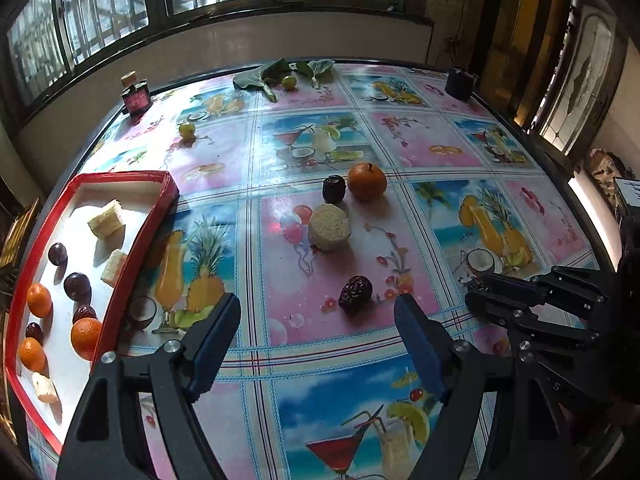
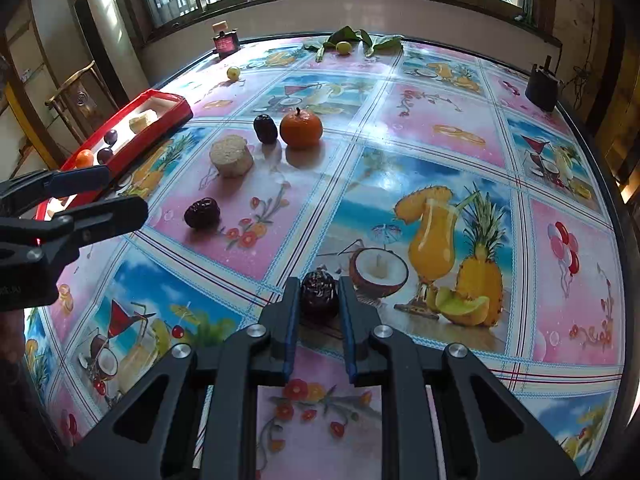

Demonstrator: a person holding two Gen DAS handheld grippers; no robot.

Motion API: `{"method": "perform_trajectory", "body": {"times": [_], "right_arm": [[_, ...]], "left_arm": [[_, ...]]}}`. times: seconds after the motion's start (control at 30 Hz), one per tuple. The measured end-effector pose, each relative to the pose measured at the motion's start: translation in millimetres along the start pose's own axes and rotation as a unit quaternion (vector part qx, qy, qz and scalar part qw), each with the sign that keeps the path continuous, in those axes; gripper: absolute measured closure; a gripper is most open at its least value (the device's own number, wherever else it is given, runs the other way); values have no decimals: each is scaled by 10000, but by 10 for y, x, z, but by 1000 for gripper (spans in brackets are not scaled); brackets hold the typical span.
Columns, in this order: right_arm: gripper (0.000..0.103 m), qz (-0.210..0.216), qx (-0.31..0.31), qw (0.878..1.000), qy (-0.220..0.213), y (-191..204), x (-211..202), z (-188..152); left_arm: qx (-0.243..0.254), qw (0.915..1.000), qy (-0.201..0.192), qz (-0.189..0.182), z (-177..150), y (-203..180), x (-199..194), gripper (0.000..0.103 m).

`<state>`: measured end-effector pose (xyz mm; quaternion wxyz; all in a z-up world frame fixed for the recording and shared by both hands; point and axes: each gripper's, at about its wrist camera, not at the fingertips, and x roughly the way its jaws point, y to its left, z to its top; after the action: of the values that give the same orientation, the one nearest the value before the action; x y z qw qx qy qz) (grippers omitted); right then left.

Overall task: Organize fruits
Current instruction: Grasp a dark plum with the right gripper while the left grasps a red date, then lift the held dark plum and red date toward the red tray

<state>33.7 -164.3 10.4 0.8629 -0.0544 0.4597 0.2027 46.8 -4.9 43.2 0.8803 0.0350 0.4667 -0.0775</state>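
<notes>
**Right tongs clamp a date; left tongs gape above the table**

The right tongs (image 2: 319, 294) grip a dark wrinkled date (image 2: 319, 291) low over the table (image 2: 440, 140); the left tongs (image 1: 318, 320) stand wide apart, holding nothing; just ahead of them lies another date (image 1: 355, 289); beyond it, a round cake (image 1: 329, 227), a dark fruit (image 1: 333, 189) and an orange (image 1: 367, 181); the red tray (image 1: 132, 240) sits to their left.

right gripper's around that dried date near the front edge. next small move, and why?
Probably lift it slightly and start carrying it left toward the red tray. The right gripper has closed on the dried date, which looks still low at the tablecloth. The tray already holds sorted fruit, and the left gripper is open and empty.
</notes>
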Motion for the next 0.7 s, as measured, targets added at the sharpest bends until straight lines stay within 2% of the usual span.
{"method": "perform_trajectory", "body": {"times": [0.1,0.27,0.3,0.33,0.37,0.43,0.47,0.53,0.57,0.7], "right_arm": [[83,34,27,10000,-6,-13,2,-1],[83,75,72,9999,-41,-22,2,-8],[83,81,84,9999,-44,-20,0,-9],[83,86,95,9999,-46,-22,0,-10],[83,91,106,9999,-49,-28,0,-12],[83,100,131,9999,-50,-32,-2,-12],[83,106,148,9998,-51,-36,-2,-11],[83,106,168,9998,-55,-37,-1,-12],[83,93,163,9998,-58,-32,0,-12],[83,23,145,9999,-84,-11,-5,-17]], "left_arm": [[101,9996,152,-235,30,-35,109,24],[263,9990,240,-262,71,-85,238,27],[227,9988,303,-320,74,-75,268,35],[193,9982,424,-378,71,-62,306,49],[166,9973,544,-474,64,-55,344,57],[281,9977,461,-408,47,-69,331,68],[342,9976,471,-370,43,-80,332,70],[389,9978,425,-333,45,-84,329,83],[353,9978,424,-365,51,-69,333,86],[207,9984,373,-367,27,-34,309,86]]}}
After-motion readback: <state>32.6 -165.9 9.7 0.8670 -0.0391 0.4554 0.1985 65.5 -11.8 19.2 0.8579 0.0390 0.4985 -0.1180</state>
